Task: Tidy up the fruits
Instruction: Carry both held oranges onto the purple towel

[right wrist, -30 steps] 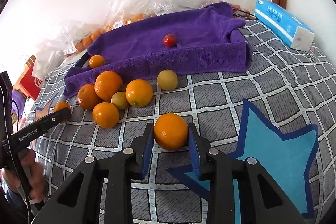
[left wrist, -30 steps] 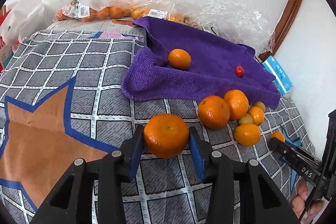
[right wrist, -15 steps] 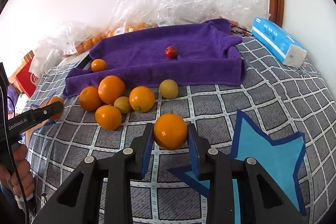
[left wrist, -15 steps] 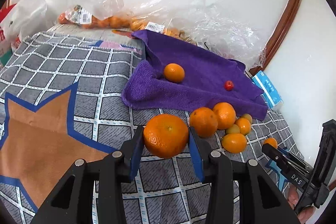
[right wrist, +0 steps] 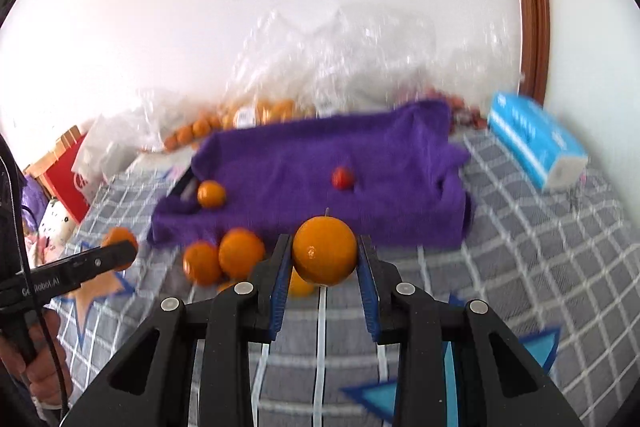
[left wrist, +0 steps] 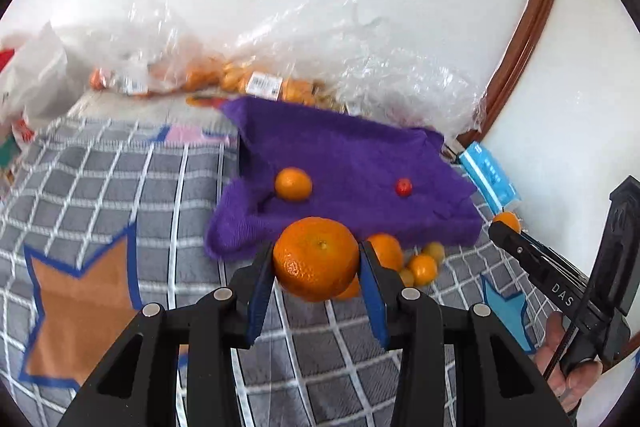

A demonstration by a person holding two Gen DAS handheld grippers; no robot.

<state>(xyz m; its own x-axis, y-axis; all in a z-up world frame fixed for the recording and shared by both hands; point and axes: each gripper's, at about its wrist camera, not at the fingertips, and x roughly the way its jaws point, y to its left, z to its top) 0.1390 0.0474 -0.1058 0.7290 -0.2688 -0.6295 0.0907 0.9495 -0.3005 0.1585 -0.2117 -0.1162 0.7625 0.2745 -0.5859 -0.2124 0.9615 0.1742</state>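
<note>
My left gripper (left wrist: 316, 263) is shut on a big dimpled mandarin (left wrist: 316, 259), held in the air above the checked bedspread. My right gripper (right wrist: 324, 257) is shut on a smooth orange (right wrist: 324, 251), also lifted off the bed. Beyond both lies a purple towel (left wrist: 352, 163) (right wrist: 320, 163) with a small orange (left wrist: 293, 183) (right wrist: 211, 193) and a red cherry tomato (left wrist: 403, 187) (right wrist: 343, 178) on it. A cluster of loose oranges (left wrist: 422, 269) (right wrist: 240, 253) lies in front of the towel, partly hidden by the held fruit. The right gripper (left wrist: 502, 223) shows at the left wrist view's right edge with its orange.
Clear plastic bags of small oranges (left wrist: 256, 83) (right wrist: 248, 115) pile against the white wall behind the towel. A blue tissue pack (left wrist: 488, 177) (right wrist: 536, 143) lies right of the towel. A red bag (right wrist: 68, 167) stands at the far left. A person's hand (left wrist: 568, 367) grips the right tool.
Both grippers have risen with their fruit off the bedspread. The towel and loose oranges now sit lower and farther in both views, and more wall shows.
</note>
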